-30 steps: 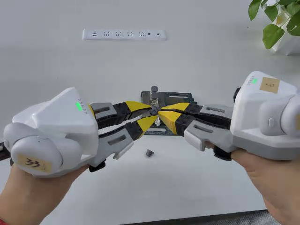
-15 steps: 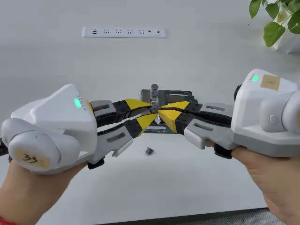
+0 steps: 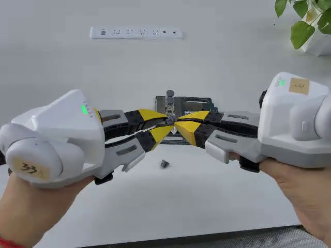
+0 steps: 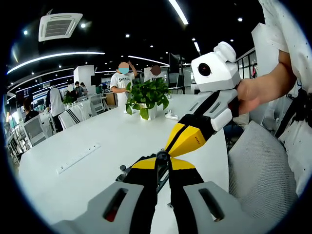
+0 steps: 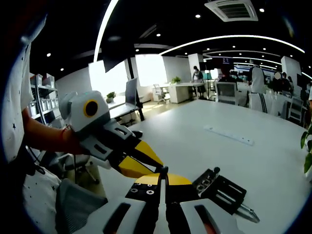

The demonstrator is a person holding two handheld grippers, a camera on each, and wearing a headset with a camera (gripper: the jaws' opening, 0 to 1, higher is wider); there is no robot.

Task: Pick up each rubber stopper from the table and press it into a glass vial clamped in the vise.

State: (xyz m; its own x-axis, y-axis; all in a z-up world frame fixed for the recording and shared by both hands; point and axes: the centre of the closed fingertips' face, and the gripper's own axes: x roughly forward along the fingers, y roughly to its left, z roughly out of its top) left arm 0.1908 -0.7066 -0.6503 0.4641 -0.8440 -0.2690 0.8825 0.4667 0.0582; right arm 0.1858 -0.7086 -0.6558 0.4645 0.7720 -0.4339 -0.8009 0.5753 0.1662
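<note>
My left gripper [image 3: 166,124] and right gripper [image 3: 177,124] meet tip to tip just above the vise [image 3: 192,106]. Both are shut, and a small grey rubber stopper [image 3: 171,122] is pinched where the tips meet. It is a dark nub at my left gripper [image 4: 162,157] tips and at my right gripper [image 5: 164,171] tips. A glass vial [image 3: 169,107] stands clamped in the vise with a grey stopper [image 3: 169,94] on top, right behind the tips. Another loose stopper [image 3: 164,164] lies on the white table, nearer than the vise [image 5: 222,190].
A white power strip [image 3: 137,33] lies at the far side of the table. A potted plant [image 3: 305,23] stands at the far right corner. The table's front edge [image 3: 207,237] is near the person's hands. People and desks fill the room beyond.
</note>
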